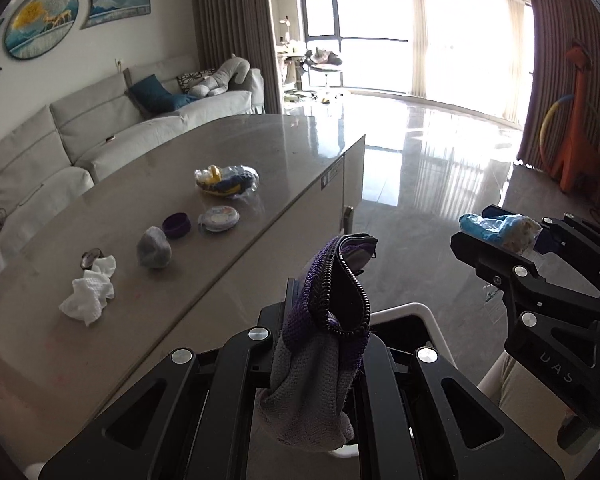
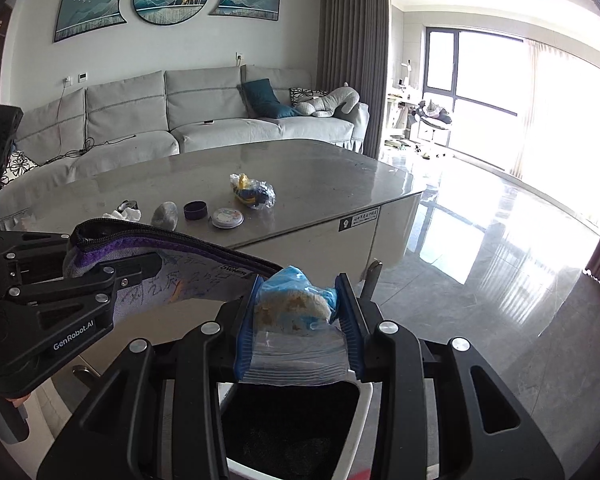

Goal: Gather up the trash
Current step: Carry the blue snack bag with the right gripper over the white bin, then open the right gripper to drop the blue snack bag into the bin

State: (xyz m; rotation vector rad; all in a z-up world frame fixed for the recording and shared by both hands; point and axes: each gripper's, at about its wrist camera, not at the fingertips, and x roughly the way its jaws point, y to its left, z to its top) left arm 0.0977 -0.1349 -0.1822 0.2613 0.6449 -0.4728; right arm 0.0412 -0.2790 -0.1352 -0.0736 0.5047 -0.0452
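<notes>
Two grippers, both loaded. Your left gripper (image 1: 324,308) is clamped fully shut on a purple and grey zip pouch (image 1: 332,320), which sticks up between the fingers with its zipper open at the top; in the right wrist view the same pouch (image 2: 172,276) stretches from the left gripper (image 2: 140,268) towards the right one, with handwriting on its pale side. Your right gripper (image 2: 298,304) is partly closed, its blue pads (image 2: 346,308) pressing from both sides on a blue plastic bag (image 2: 296,300) with something pale and crumbly inside; the left wrist view shows that bag (image 1: 496,228) held off the table, over the floor. Both grippers sit beside the table edge, above a bin with a white rim and dark inside (image 2: 292,432), and the bag is right over its opening. More trash lies on the grey table (image 1: 260,148): a crumpled white tissue (image 1: 90,296) nearest you, touching a small shiny thing (image 1: 90,258) I can't identify, then a grey wad (image 1: 154,248), a dark purple round cap (image 1: 176,225), a flat round lid (image 1: 219,218) just beside it, and a clear bag with yellow and blue stuff (image 1: 226,182) farther back. Behind the table is a grey sofa (image 2: 204,116).
</notes>
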